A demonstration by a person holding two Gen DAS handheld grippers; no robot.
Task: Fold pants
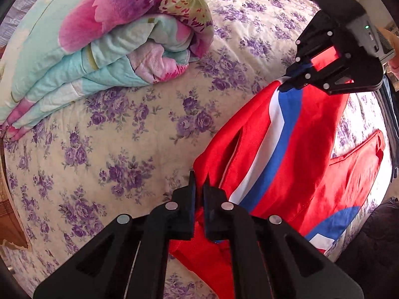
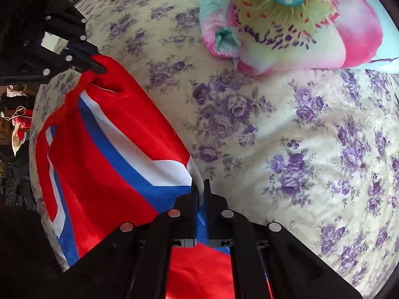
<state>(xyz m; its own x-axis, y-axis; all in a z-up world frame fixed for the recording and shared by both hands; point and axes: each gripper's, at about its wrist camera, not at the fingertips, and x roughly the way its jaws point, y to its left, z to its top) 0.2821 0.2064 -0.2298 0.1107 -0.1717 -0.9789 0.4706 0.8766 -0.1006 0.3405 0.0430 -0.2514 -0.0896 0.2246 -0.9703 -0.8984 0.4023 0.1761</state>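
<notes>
Red pants [image 1: 286, 149] with a blue and white stripe hang stretched between both grippers over the bed [image 1: 112, 149], which has a cream sheet with purple flowers. Left gripper [image 1: 198, 186] has its fingers closed on the red edge of the pants; right gripper [image 2: 199, 191] has its fingers pinched on the blue-white stripe part. A lower part of the pants rests on the bed to the right in the left wrist view. A folded floral quilt [image 1: 104, 39] lies on the bed's far side, apart from the pants.
</notes>
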